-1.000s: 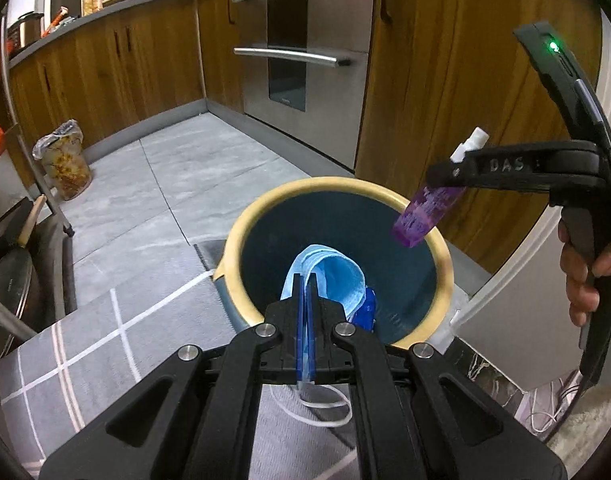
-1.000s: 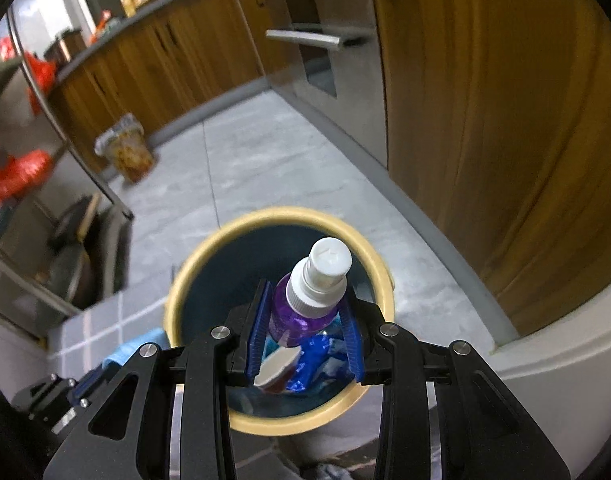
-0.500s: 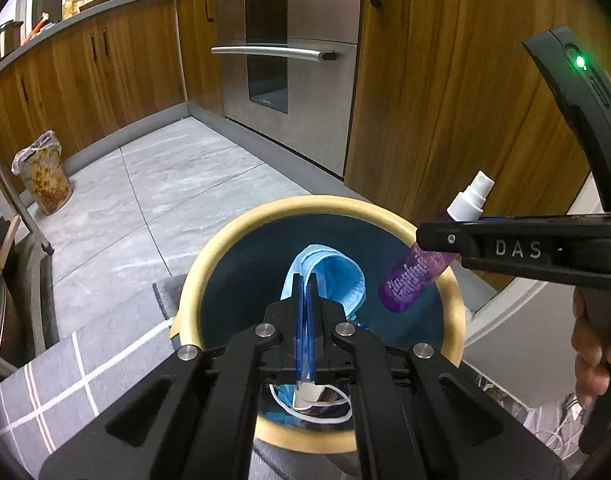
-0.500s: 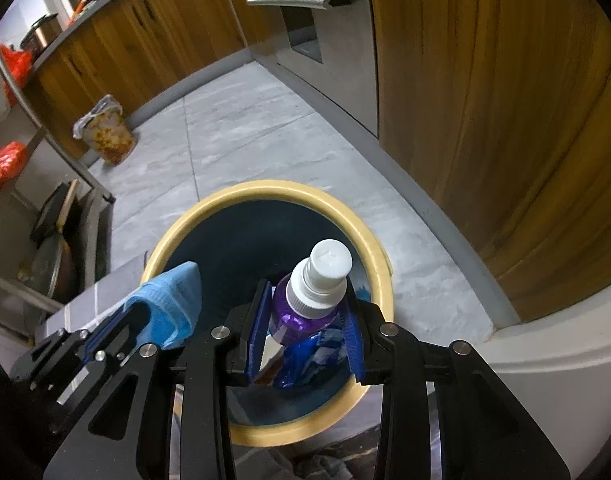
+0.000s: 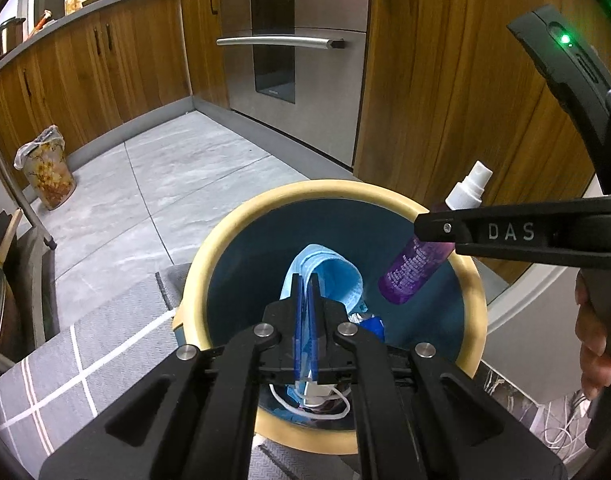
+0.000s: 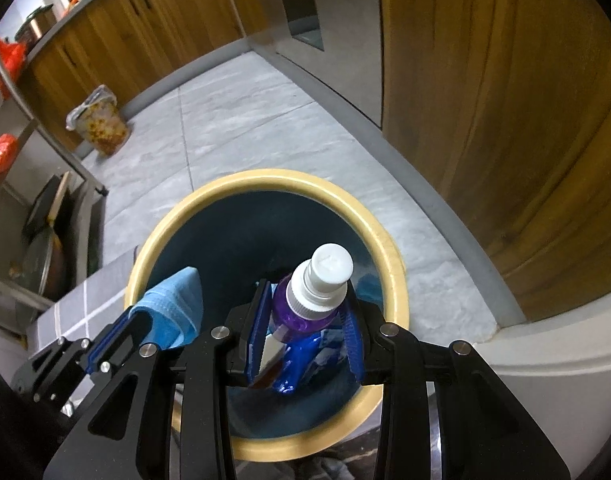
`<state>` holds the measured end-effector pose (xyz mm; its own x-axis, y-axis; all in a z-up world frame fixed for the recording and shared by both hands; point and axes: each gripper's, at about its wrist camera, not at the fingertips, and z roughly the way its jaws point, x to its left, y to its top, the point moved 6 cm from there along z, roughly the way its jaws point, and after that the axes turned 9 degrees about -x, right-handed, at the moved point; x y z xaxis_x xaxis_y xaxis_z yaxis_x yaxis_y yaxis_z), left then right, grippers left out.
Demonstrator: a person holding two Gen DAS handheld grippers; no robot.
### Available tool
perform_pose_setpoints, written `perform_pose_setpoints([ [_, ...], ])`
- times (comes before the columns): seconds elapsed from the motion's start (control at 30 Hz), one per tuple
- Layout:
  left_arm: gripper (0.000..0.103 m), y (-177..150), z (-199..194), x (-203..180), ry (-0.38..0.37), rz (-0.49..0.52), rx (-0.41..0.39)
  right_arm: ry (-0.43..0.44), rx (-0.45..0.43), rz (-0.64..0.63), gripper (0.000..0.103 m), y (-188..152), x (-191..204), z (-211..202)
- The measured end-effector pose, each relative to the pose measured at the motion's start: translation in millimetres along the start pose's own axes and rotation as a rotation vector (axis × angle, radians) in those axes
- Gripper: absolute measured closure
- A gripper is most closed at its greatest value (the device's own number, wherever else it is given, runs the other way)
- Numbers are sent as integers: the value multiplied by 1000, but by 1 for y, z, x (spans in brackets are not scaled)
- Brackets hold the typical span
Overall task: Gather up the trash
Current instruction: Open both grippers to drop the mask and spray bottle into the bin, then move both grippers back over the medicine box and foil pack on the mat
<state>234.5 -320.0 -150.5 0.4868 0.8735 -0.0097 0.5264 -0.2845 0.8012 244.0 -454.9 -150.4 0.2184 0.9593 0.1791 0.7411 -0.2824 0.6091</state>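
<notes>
The left tool (image 5: 305, 292) is pressed together on a blue face mask (image 5: 329, 276), which hangs over the open bin (image 5: 225, 248), its white ear loop dangling below the tool. The right tool (image 6: 305, 320) pinches a purple spray bottle (image 6: 309, 300) by its body, the white cap pointing up and away; in the left view the bottle (image 5: 413, 268) tilts over the bin's right side, held above the opening. The bin has a cream rim and dark teal inside, and a blue wrapper (image 6: 301, 360) lies at its bottom with other scraps too small to name. The bin stands on a grey tiled floor (image 5: 177, 184); just beside it on the left lies a grey mat (image 5: 77, 368) with white lines. Wooden cabinets (image 5: 105, 64) run along the far wall under a grey surface (image 5: 117, 0) carrying jars and other small things too blurred to tell. A steel oven (image 5: 293, 40) with long bar handles is set into the wood at the corner, and a tall wooden panel (image 6: 485, 120) rises right of the bin. A small bagged bin (image 5: 45, 168) with a floral print stands against the far cabinets. At the left edge a metal rack (image 6: 45, 216) holds pans, with orange bags (image 6: 1, 152) above it.
</notes>
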Motion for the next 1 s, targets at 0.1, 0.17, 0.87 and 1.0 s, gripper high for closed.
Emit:
perform_pose_setpoints([
  [0.1,84,0,-2,2,11,-5,-7,-3,-9,-1,67,1,-1,-2],
  [0.17,70,-1,-4,4,16,-10,-12,2,-20,7,67,2,-2,-5],
  [0.87,69,-3,-62,20,73,-16,-43,40,-101,9,59,0,11,-47],
  [1.0,69,-1,-85,21,80,-23,-60,55,-140,45,54,-1,9,-69],
])
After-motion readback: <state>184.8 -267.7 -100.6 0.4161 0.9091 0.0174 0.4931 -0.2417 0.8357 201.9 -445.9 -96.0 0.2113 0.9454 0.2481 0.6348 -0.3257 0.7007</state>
